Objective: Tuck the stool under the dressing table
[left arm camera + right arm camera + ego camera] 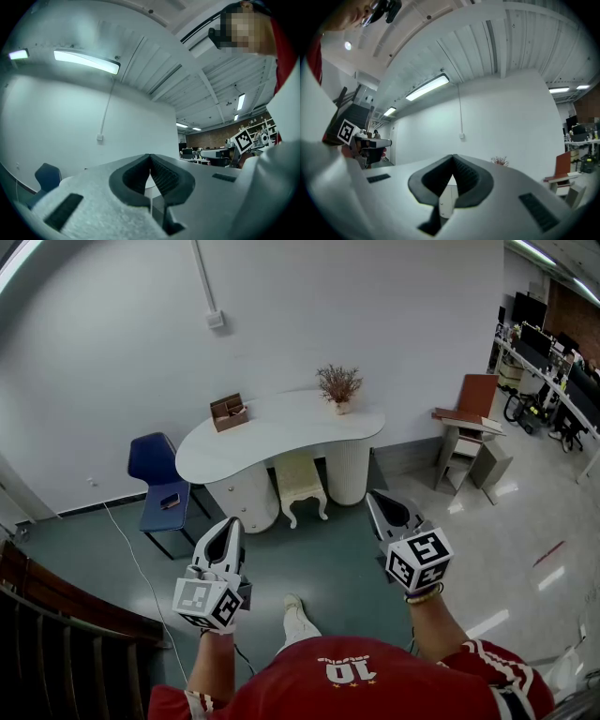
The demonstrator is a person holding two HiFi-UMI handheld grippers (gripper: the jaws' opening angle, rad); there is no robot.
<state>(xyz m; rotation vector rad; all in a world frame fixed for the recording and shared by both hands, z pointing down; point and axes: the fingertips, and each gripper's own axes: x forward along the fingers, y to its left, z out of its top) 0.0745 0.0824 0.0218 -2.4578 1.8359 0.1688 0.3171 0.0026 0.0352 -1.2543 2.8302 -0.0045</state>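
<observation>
A cream stool (pixel 300 486) with curved legs stands partly under the white kidney-shaped dressing table (pixel 272 429), between its two ribbed pedestals. My left gripper (pixel 228 527) hovers over the floor in front of the table's left pedestal, shut and empty. My right gripper (pixel 380 503) hangs in front of the right pedestal, also shut with nothing in it. Both stay short of the stool. In the left gripper view the jaws (pixel 150 161) meet at the tips; the same holds in the right gripper view (pixel 453 161), with dried flowers (pixel 500 161) beyond.
A brown box (pixel 229 412) and a vase of dried flowers (pixel 338 386) sit on the tabletop. A blue chair (pixel 159 482) stands to the left, a wooden chair (pixel 466 427) to the right. A cable (pixel 131 554) trails over the floor at left. Desks with monitors (pixel 548 371) fill the far right.
</observation>
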